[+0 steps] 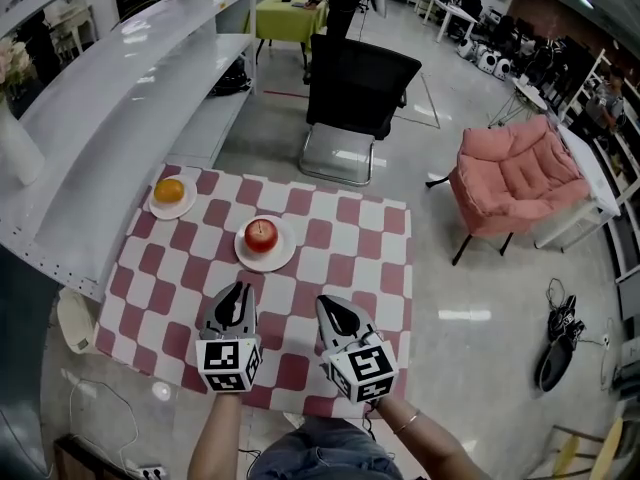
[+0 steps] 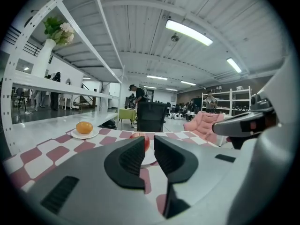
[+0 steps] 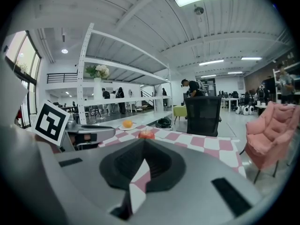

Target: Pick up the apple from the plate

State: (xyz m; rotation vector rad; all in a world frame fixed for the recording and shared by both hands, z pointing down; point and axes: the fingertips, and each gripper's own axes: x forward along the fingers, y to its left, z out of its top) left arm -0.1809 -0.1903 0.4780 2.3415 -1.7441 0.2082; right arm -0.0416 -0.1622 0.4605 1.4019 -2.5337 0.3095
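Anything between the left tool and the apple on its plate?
Only bare red-and-white checked tablecloth, then the near rim of the round white plate under the red apple. The head view shows this stretch ahead of the left tool.

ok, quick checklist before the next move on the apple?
1. Apple sits on its plate, nothing over it: ok.
2. Left gripper aimed at the apple, which shows just beyond its jaws in the left gripper view: ok.
3. Left jaws wide enough for the apple: not ok, only a narrow gap, nothing in it.
4. Right gripper shut, empty, short of the plate: ok.
5. Orange on the other plate, off to the side of the approach: ok.
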